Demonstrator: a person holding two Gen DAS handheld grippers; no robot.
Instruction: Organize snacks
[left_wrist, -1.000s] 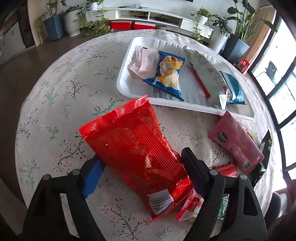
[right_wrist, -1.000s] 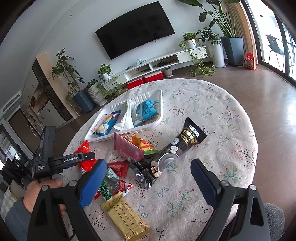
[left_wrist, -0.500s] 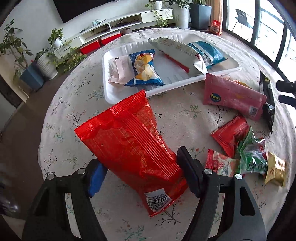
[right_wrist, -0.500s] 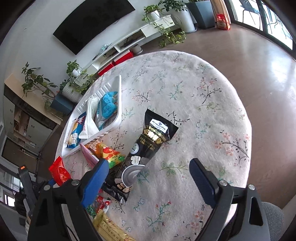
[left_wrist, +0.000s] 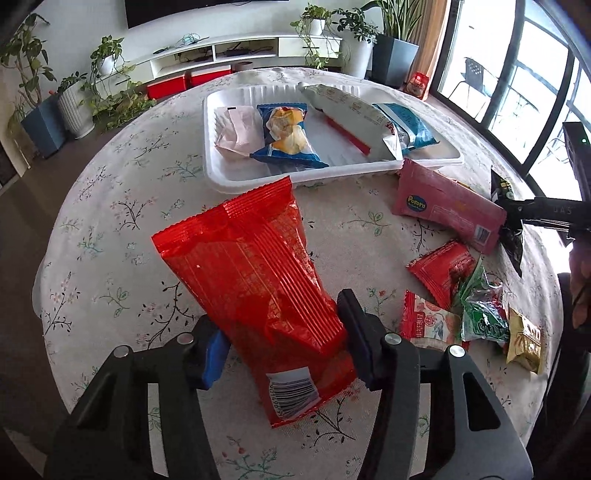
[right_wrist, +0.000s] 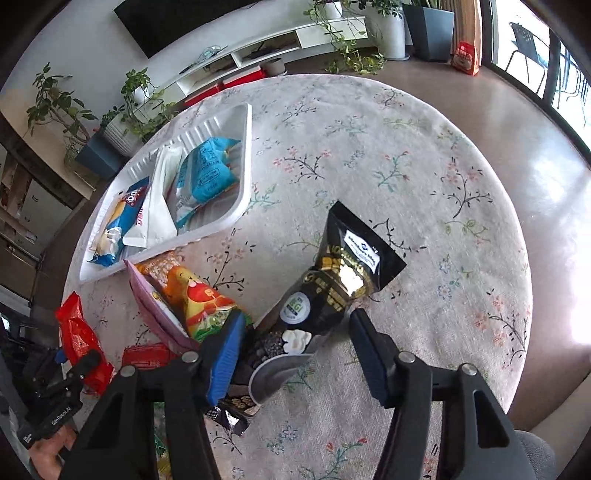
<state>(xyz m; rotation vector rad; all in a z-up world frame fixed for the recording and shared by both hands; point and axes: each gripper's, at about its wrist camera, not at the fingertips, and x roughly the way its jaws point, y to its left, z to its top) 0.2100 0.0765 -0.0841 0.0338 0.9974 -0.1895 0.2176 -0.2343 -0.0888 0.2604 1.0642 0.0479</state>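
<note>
Left wrist view shows the left gripper closing on the red bag, pads pressing its sides, while the right gripper narrows around the black pouch; both lifts into the white tray look next.

pink packet: "pororo" in yellow letters on a blue oval
left gripper body: "genrobot.ai" in white along its side, seen from the right wrist view
red bag: a white barcode label near its bottom edge, digits too small to read
black pouch: a white label and gold lettering, not legible
</note>
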